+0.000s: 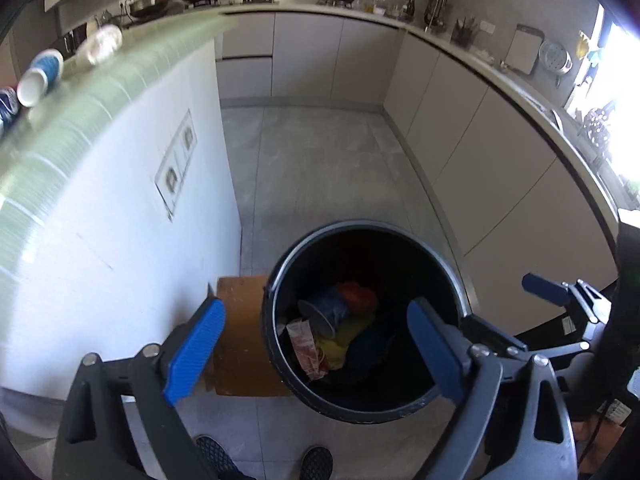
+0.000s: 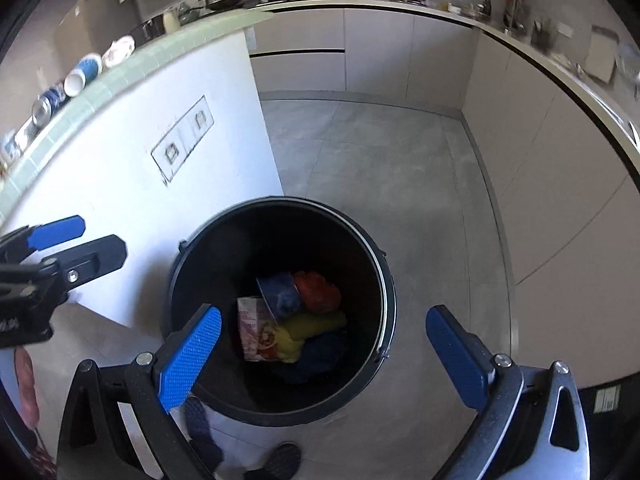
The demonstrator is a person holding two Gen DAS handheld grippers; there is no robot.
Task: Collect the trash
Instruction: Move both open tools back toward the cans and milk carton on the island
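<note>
- Both jaws spread wide, nothing between them. Left gripper [image 1: 316,344] and right gripper [image 2: 324,354] both hang over the bin, empty.
- Bin [image 1: 440,252] sits on the floor right under and ahead of both sets of jaws; in each wrist view its mouth fills the gap between the pads.
- In the bin already: blue cup [image 1: 328,310] on its side, red crumpled piece [image 1: 358,294] just behind it, printed carton [image 1: 306,346] toward my left pad, yellow wrapper [image 1: 344,340] and something dark blue under it. Can't tell what's deeper, too dark.
- So part of the job is done: several pieces are binned.
- Still out: on the green tiled surface [image 1: 120,84], up and far left of the jaws, I see a blue-and-white cup [image 1: 40,76] tipped over, a crumpled clear bag or wrap [image 1: 102,44] beyond it, and a can [image 2: 46,104] plus more blue-patterned bits at the frame edge. Blurred, so I can't ID them all.
- My read: roughly mid-task. The surface pieces look like remaining trash, well apart from both grippers.
- Brown cardboard piece [image 1: 240,340] lies flat on the floor, beside the bin and under my left pad. Can't tell if it counts as trash.
- Next, by my guess: swing one gripper up to the surface for the tipped cup, nearest the edge.
</note>
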